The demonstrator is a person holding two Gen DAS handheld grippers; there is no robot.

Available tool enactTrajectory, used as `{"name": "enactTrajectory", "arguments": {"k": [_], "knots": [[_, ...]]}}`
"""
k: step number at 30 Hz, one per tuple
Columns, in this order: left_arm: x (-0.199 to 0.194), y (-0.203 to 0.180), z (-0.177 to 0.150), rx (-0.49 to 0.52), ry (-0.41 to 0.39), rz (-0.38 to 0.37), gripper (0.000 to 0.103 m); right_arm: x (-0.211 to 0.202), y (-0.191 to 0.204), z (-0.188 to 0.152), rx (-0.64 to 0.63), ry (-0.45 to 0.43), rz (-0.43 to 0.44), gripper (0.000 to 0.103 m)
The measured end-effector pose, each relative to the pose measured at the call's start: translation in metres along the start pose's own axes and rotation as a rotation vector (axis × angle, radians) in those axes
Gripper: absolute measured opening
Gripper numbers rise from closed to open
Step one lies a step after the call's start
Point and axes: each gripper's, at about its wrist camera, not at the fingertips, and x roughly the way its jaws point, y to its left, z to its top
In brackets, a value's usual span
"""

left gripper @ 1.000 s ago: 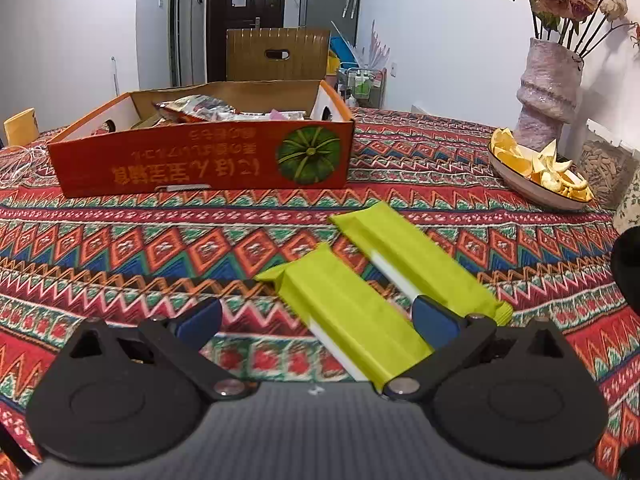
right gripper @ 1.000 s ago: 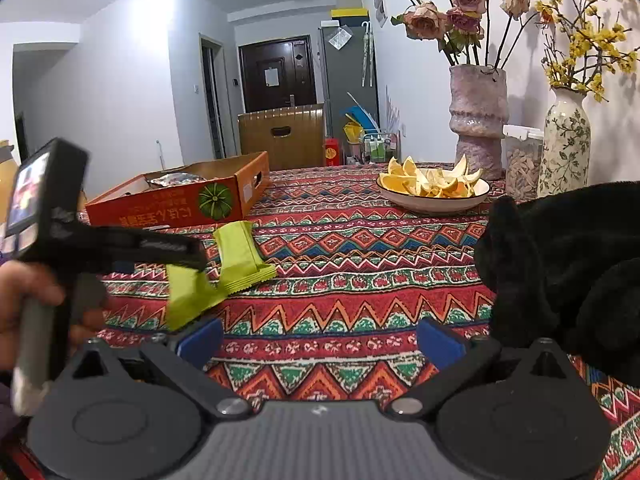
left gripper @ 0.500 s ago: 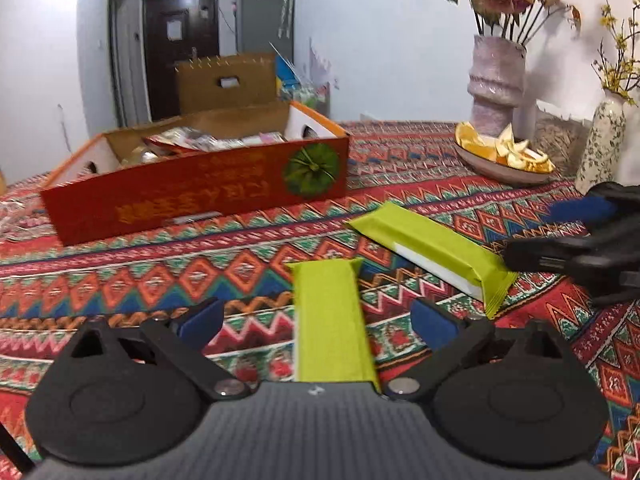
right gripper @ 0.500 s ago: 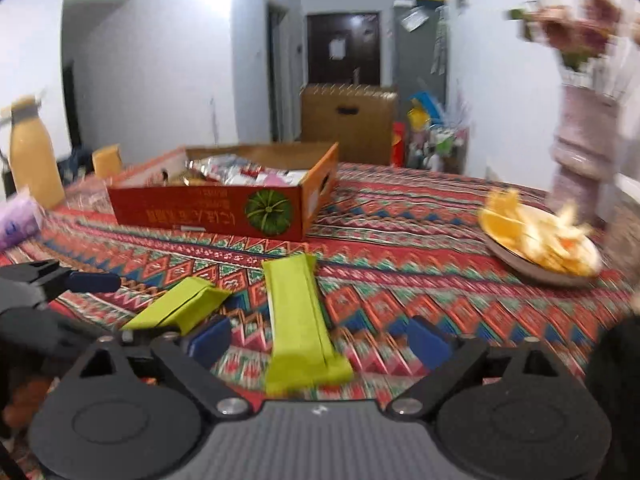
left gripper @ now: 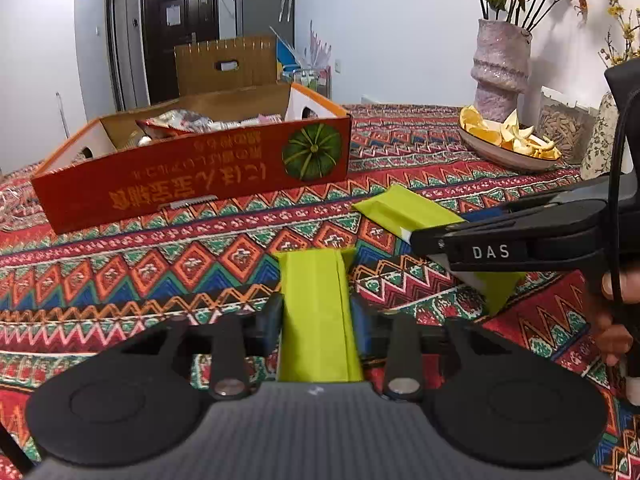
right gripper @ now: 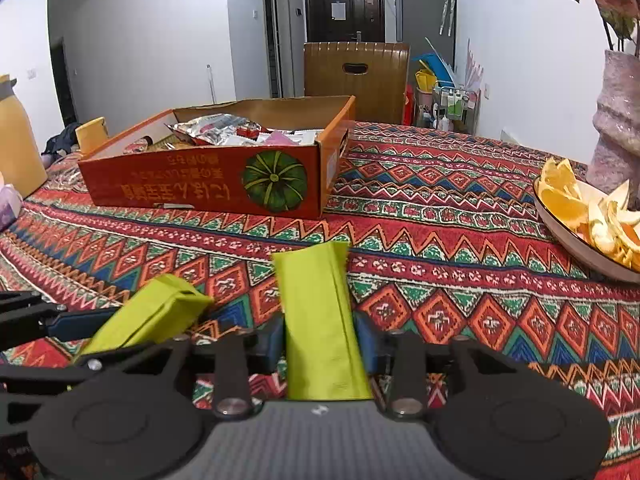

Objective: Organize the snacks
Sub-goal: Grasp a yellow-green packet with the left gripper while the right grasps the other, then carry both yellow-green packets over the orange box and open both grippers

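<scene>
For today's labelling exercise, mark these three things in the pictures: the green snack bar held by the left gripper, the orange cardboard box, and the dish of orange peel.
green snack bar (left gripper: 314,312), left wrist view, middle of wrapper.
orange cardboard box (left gripper: 192,184), left wrist view, printed front wall.
dish of orange peel (left gripper: 496,157), left wrist view, near rim.

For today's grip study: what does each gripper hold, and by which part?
Each is shut on a green snack bar, pads against its long sides near the near end: left gripper, left bar; right gripper, right bar.

On the counter (left gripper: 120,264), two snack bars lie side by side: one (left gripper: 316,312) at 6 o'clock, the other (left gripper: 404,210) at 3. The box (left gripper: 192,184) sits behind at 11 o'clock, the bowl (left gripper: 508,156) at 2.
</scene>
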Motion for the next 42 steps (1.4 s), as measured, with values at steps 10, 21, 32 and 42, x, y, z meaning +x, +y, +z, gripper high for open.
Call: {"name": "enactTrajectory", "arguments": {"k": [10,21,32,42], "knots": [[-0.078,0.013,-0.018,-0.043,-0.074,0.019,0.034,-0.065,0.02,-0.033,0.033,-0.086,-0.018,0.033],[-0.159,0.039,-0.049,-0.101,-0.158,0.068,0.034,-0.149,0.064,-0.082,0.081,-0.18,0.022,0.033],[-0.19,0.064,-0.029,-0.134,-0.239,0.084,0.034,-0.182,0.085,-0.064,0.032,-0.273,0.027,0.033],[-0.166,0.109,0.062,-0.14,-0.344,0.123,0.034,-0.17,0.075,0.02,-0.098,-0.359,-0.002,0.033]]}}
